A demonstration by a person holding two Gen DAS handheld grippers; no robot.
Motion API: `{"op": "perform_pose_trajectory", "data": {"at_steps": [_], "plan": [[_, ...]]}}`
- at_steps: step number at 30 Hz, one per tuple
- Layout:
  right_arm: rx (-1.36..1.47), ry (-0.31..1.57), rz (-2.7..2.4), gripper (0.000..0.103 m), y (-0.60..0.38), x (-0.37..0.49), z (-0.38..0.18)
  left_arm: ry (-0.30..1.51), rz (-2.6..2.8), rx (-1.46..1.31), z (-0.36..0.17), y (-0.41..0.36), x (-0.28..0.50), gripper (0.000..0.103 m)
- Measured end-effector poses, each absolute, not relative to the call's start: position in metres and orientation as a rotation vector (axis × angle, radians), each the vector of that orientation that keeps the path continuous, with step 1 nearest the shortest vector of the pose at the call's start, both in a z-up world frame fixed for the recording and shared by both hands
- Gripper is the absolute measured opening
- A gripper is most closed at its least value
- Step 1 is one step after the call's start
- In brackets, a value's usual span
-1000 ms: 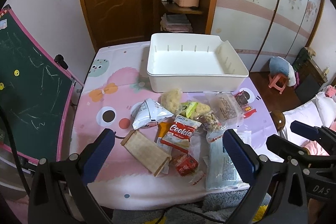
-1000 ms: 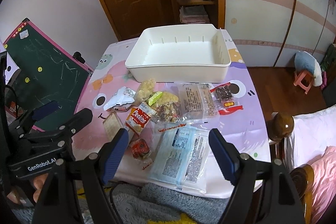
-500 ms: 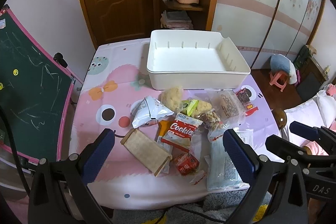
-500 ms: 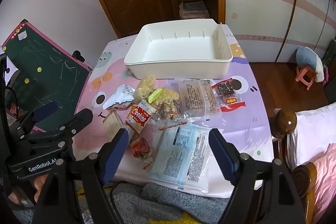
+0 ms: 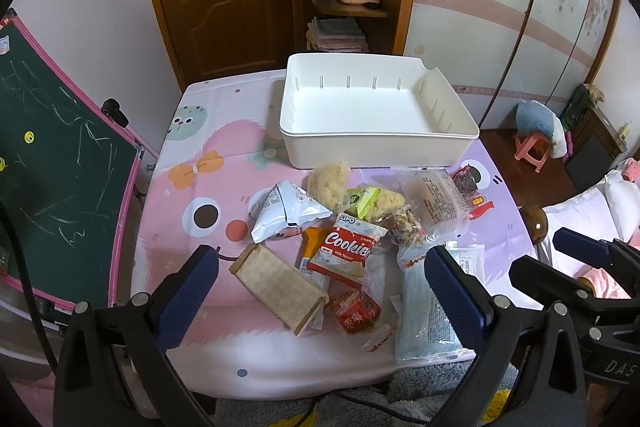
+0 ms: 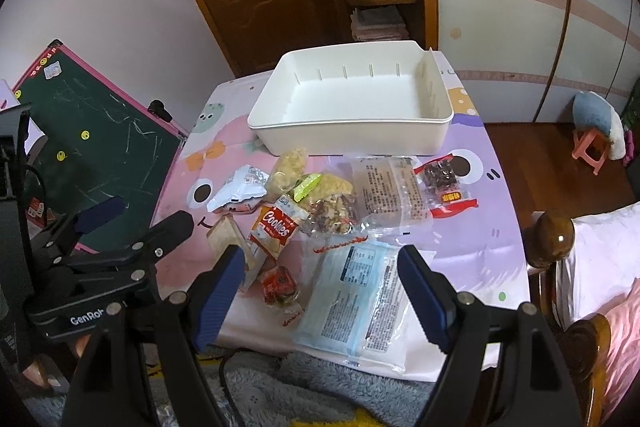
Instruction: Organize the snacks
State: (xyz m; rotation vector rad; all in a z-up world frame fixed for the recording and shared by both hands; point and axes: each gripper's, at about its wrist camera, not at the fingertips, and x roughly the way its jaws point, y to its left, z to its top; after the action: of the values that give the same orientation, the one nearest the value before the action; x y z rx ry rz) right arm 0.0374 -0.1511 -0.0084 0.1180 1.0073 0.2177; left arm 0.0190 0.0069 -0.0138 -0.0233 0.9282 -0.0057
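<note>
Left wrist view, what is changing: we are seeing almost nothing change; the snacks are lying just as they were a second ago, and only the framing is drifting very slightly.
Left wrist view, left gripper (image 5: 318, 285): we are hovering it above the near edge of the tabletop (image 5: 188, 163), jaws standing wide with nothing between them.
Left wrist view, snacks: we are looking down on the pile, with the brown cracker pack (image 5: 280, 285) and the small red packet (image 5: 356, 313) nearest, the Lipo Cookies pack (image 5: 347, 250) and the silver pouch (image 5: 286, 215) a little farther in.
Left wrist view, white bin (image 5: 376, 143): it is sitting empty at the far side of the tabletop, just beyond the pile.
Right wrist view, what is changing: again we are finding the packs unmoved, with nothing lifted.
Right wrist view, right gripper (image 6: 324, 291): we are holding it above the near edge, jaws spread wide and empty, framing the large pale-blue packet (image 6: 356, 301).
Right wrist view, other snacks: the clear printed bag (image 6: 390, 189) and the red-trimmed dark-snack pack (image 6: 444, 183) are resting near the bin's front wall.
Meaning for the task: we are judging that sorting is not yet begun; every snack is waiting on the tabletop, and a first pick is what we are lining up.
</note>
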Motion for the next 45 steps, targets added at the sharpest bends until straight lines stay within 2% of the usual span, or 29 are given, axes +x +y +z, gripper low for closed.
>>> {"op": "perform_pose_trajectory", "data": {"at_steps": [12,21,29,33,38,45], "plan": [[0.122,0.998,0.217,0.079,-0.153,0.039,-0.006,0.924,0.01,-0.028,-0.023,0.01,0.012,0.102],[0.105,0.952,0.204,0.079,-0.16,0.047,0.0,0.91,0.048,-0.022,-0.008,0.02,0.02,0.102],[0.049,0.931,0.17,0.079,-0.174,0.072,-0.006,0.925,0.106,-0.053,-0.004,0.051,0.06,0.102],[0.008,0.954,0.143,0.079,-0.181,0.086,-0.025,0.969,0.145,-0.084,-0.019,0.074,0.083,0.102],[0.09,1.028,0.152,0.079,-0.196,0.107,-0.056,1.073,0.11,-0.115,-0.056,0.094,0.113,0.102],[0.105,1.116,0.171,0.079,-0.199,0.137,-0.102,1.211,0.01,-0.106,-0.114,0.085,0.136,0.102]]}}
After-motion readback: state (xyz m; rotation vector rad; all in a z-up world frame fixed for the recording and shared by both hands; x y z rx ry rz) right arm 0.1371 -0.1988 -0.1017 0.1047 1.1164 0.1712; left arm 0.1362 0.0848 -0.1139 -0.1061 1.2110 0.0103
